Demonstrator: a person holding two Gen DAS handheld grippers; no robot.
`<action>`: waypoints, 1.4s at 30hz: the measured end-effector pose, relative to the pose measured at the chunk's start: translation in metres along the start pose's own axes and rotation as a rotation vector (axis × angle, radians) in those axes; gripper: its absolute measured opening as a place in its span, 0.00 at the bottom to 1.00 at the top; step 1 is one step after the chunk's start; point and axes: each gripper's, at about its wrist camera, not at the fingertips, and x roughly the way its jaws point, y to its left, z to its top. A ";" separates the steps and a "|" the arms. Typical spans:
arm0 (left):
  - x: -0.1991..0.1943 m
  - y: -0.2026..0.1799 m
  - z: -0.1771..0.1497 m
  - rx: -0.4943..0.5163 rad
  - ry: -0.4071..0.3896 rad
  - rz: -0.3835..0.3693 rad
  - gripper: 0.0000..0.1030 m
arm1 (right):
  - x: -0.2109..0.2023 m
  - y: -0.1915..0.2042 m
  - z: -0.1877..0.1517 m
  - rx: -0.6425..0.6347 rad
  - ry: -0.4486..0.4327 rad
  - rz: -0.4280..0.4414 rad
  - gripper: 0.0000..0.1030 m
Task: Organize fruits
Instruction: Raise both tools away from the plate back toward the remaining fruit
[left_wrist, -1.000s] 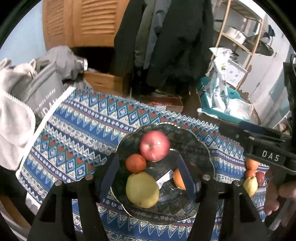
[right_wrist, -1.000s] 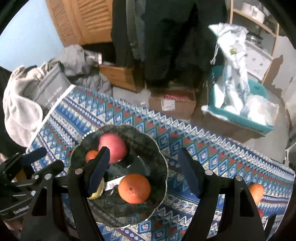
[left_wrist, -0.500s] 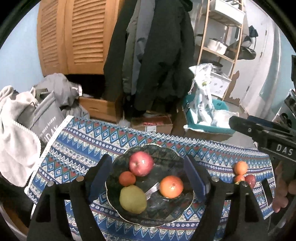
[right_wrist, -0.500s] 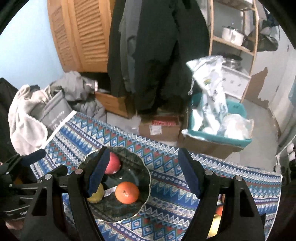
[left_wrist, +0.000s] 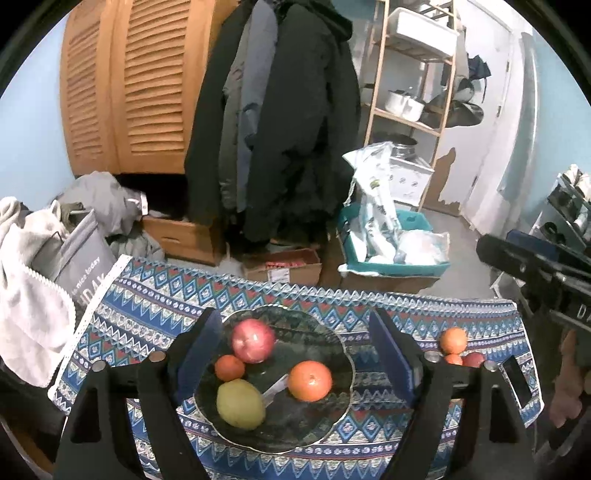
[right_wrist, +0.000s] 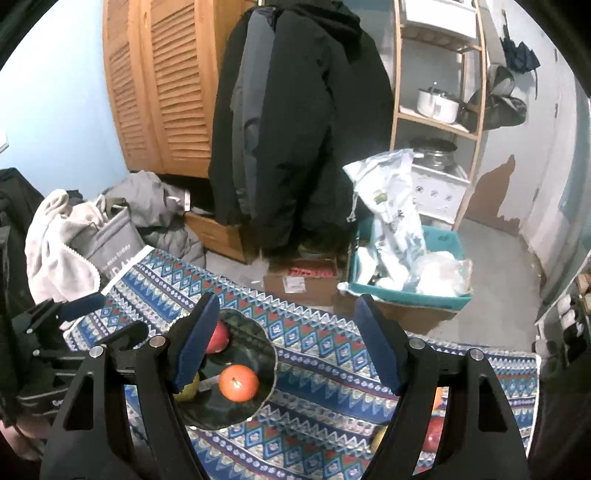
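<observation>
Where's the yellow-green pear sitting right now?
In the left wrist view the pear lies at the near left of the dark plate, just below the small orange.

Left tongs (left_wrist: 299, 354) opening and empty, right tongs (right_wrist: 286, 343) apart, both tilted downward

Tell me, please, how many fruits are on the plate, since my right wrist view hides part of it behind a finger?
Observer: Four, in the left wrist view: a red apple, a small orange, a yellow-green pear and a large orange on the dark plate.
Operator: Thank you; what lies loose on the cloth?
Observer: Near the right end of the patterned cloth I see a medium orange, a tiny orange and a red fruit, clustered together.
</observation>
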 end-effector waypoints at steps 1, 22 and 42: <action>-0.003 -0.003 0.001 0.002 -0.008 -0.005 0.85 | -0.003 -0.001 -0.001 0.001 -0.003 0.001 0.75; -0.020 -0.065 0.008 0.097 -0.055 -0.063 0.89 | -0.047 -0.048 -0.020 0.053 -0.042 -0.050 0.75; 0.035 -0.143 -0.017 0.177 0.113 -0.169 0.96 | -0.052 -0.141 -0.061 0.167 0.037 -0.175 0.75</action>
